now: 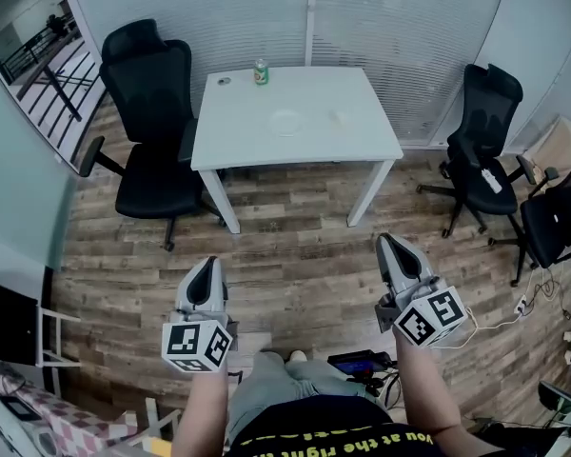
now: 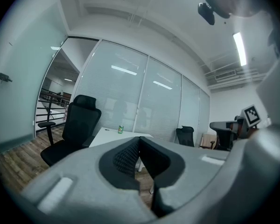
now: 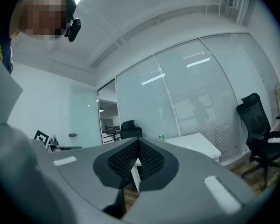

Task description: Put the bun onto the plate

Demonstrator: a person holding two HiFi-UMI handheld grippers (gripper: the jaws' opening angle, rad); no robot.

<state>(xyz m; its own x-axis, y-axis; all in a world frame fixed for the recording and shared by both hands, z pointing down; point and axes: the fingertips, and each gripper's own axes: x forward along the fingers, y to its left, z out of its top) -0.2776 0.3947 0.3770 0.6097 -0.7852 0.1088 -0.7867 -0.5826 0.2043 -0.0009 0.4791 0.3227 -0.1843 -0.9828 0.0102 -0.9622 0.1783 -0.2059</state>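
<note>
Nearest the camera, the person's forearms run off the lower edge of the head view, so the hands behind the marker cubes are cut away. The left gripper (image 1: 207, 267) points ahead over the wood floor (image 1: 295, 255). In the left gripper view its jaws are pressed together at the tips with nothing between them. The right gripper (image 1: 388, 243) is held the same way, and in the right gripper view its jaws are likewise closed and empty. Dark devices and cables (image 1: 366, 362) lie on the floor by the person's feet, partly hidden by the right forearm. Well beyond both grippers stands the white desk (image 1: 362, 141). On it a white plate (image 1: 285, 122) barely shows against the white top. To its right and apart from it is a faint pale smudge that seems to be the bun (image 1: 335, 117). It is too small and washed out to tell its outline, its long axis or which way it points. A green can (image 1: 261, 72) stands upright near the far edge, with a small round thing (image 1: 225, 81) to its left that is too small to identify. A black office chair (image 1: 152, 112) sits at the desk's left. Two more chairs (image 1: 483, 150) stand to the right, one cut off by the frame, before the frosted glass wall (image 1: 409, 27).
</note>
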